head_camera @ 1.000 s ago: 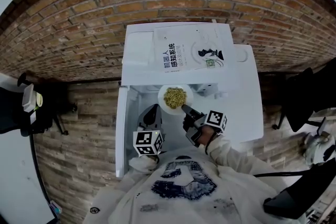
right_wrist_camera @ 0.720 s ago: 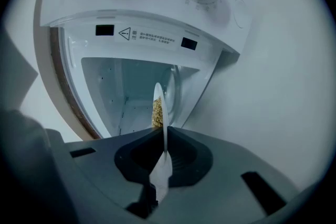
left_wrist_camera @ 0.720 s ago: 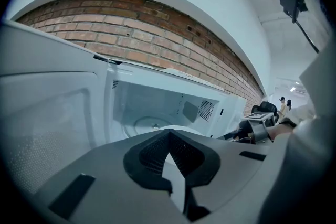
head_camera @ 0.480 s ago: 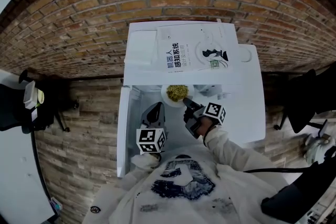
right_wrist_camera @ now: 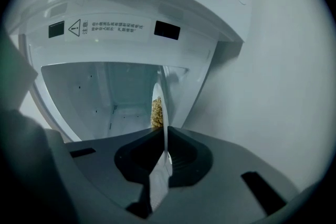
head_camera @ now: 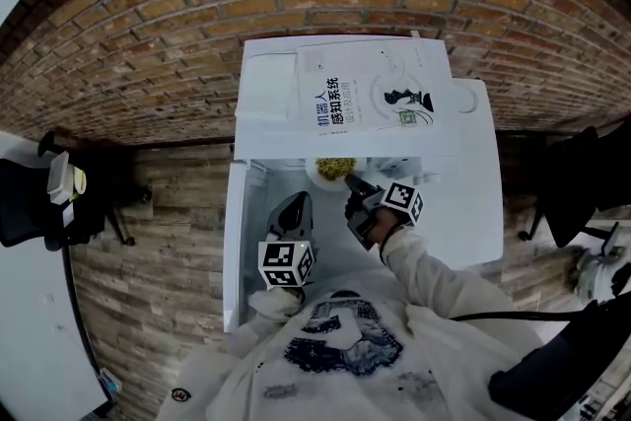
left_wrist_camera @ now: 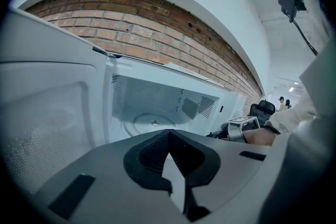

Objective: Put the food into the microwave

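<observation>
So the plate (head_camera: 333,170) sits in the mouth of the microwave (head_camera: 281,135), booklet (head_camera: 375,99) up on top, right gripper (head_camera: 353,187) on the plate's near rim, left gripper (head_camera: 293,212) further left by the door (head_camera: 233,242).

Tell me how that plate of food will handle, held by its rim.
The plate looks rigid and probably smooth. The right gripper pinches only its thin rim, so it may slip or sag. The loose food could spill if it tilts.

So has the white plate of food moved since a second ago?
Yes: the white plate of yellowish food, held by the right tool, has slid under the top of the white microwave, into its cavity.
</observation>
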